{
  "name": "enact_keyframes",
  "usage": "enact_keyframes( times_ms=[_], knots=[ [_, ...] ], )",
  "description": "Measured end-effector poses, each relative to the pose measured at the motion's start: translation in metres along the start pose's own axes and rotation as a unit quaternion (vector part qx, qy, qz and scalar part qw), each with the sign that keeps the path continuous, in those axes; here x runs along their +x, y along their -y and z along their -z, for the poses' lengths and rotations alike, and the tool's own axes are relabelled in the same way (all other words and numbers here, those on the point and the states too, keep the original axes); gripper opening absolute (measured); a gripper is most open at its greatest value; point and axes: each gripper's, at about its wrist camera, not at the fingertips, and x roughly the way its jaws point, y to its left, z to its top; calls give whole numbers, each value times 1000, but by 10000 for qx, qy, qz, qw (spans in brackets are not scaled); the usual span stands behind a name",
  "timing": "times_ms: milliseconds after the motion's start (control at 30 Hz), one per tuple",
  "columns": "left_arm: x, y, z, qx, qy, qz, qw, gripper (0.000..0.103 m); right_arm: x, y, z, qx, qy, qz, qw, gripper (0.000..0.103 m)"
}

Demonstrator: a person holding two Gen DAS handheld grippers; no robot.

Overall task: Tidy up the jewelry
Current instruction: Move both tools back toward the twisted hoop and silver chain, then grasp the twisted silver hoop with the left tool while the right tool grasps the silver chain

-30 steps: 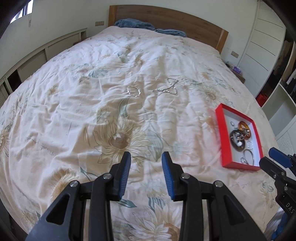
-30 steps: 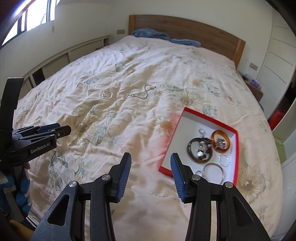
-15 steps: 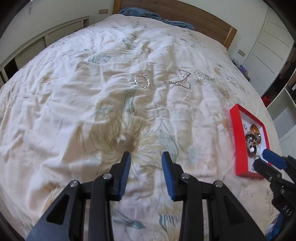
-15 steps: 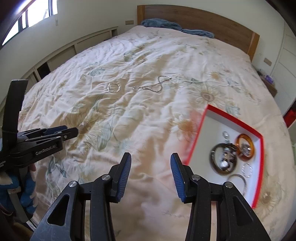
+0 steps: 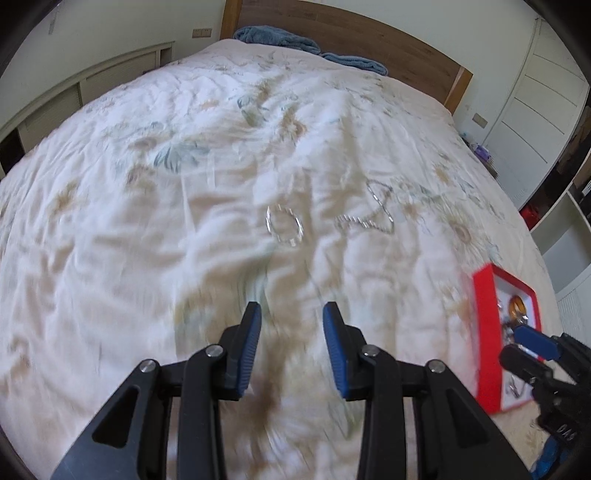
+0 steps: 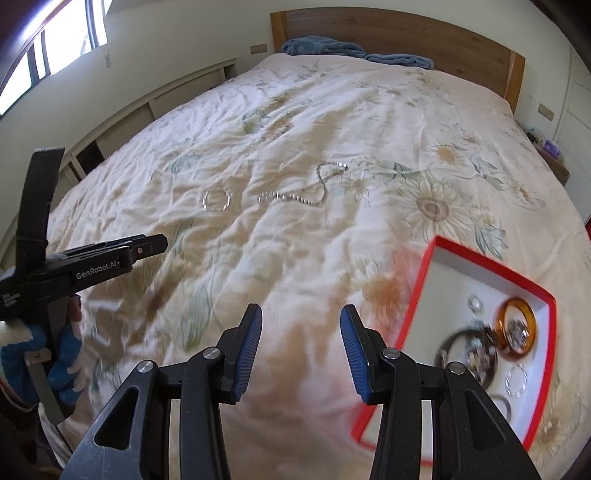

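Left claw [image 5: 291,321] and right claw [image 6: 301,325] both partly open, nothing held, over the floral cream bed quilt [image 6: 332,110]. Red shallow box with white lining [image 6: 424,273] near right, bangles inside. Farther: small silver ring bracelet [image 5: 284,225]; beside it the silver chain necklace [image 5: 369,221], long axis running left-right, loop toward the headboard.

Both wrist views look steeply down and forward across the bed [image 5: 147,221] toward the headboard [image 6: 406,33], each from just behind its own claw at the frame's bottom. They share the quilt's middle and the red tray [image 5: 485,332], which sits nearer in the right view.
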Motion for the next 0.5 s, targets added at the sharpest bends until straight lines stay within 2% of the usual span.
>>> enact_keyframes(
  times_ms=[233,500],
  knots=[
    [39,-13,-41,73,40,30,10000,33,37,6,-52,133,118,-168,9997,45],
    [89,-20,-56,251,-180,79,9995,32,99,23,-96,506,67,-237,9984,48]
  ],
)
